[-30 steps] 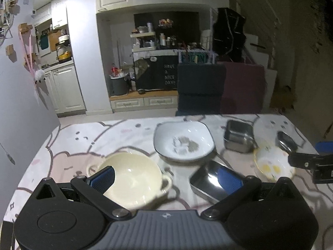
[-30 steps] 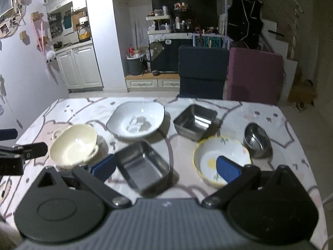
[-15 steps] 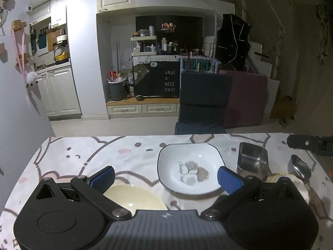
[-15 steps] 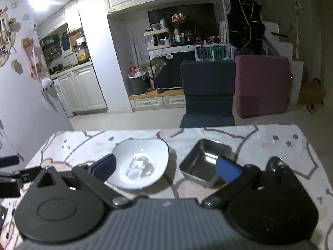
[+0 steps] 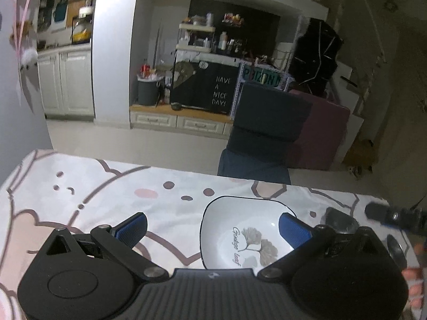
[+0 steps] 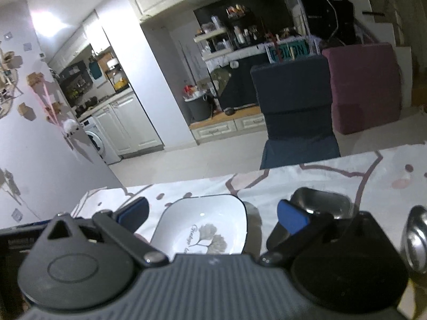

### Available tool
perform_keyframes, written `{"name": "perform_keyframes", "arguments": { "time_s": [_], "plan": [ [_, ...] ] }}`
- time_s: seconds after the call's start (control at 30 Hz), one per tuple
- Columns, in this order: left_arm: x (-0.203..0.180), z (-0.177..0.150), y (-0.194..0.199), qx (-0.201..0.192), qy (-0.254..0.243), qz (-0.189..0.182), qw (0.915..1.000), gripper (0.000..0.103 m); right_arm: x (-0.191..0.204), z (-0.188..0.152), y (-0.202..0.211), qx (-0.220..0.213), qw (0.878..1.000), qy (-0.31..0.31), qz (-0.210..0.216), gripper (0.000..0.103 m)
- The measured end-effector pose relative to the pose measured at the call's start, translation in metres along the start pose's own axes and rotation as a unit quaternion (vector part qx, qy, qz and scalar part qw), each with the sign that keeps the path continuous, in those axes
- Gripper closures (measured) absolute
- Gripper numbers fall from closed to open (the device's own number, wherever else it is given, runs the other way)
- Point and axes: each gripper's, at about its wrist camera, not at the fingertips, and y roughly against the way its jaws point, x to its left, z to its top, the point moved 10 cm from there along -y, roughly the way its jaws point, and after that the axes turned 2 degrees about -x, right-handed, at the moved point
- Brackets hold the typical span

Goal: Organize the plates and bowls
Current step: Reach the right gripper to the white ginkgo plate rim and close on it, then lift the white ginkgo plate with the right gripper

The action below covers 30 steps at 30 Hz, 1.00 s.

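left gripper [image 5: 212, 225] and right gripper [image 6: 212, 213]: both spread wide, grasping nothing, held low over the patterned tablecloth [image 5: 88, 186]. white square bowl [image 5: 240, 234] with leaf print sits between the fingers in both views; steel square dish [image 6: 320, 202] just beside it, steel round bowl [image 6: 416, 237] at the right edge. nothing visibly stacked; sorting judged barely begun.

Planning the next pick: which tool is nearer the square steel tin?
Right. The right tool has the square steel tin just behind its right finger. The left tool has it off to the right, beyond the white bowl, outside its fingers.
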Motion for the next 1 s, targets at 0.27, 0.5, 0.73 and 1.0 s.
{"name": "perform_keyframes", "arguments": {
  "time_s": [0.27, 0.5, 0.73, 1.0],
  "plan": [
    [0.013, -0.007, -0.054, 0.055, 0.027, -0.033, 0.9976, 0.000, -0.010, -0.018, -0.043, 0.058, 0.995, -0.069, 0.029, 0.000],
    [0.026, -0.022, -0.083, 0.095, 0.094, -0.087, 0.9872, 0.000, -0.019, -0.051, -0.069, 0.133, 0.975, -0.173, 0.046, 0.012],
    [0.041, -0.026, -0.093, 0.088, 0.150, -0.118, 0.9777, 0.000, -0.027, -0.079, -0.081, 0.185, 0.969, -0.164, -0.009, 0.055],
    [0.049, -0.025, -0.097, 0.097, 0.159, -0.125, 0.9746, 0.000, -0.022, -0.082, -0.089, 0.182, 0.976, -0.107, -0.054, 0.092]
  ]
}}
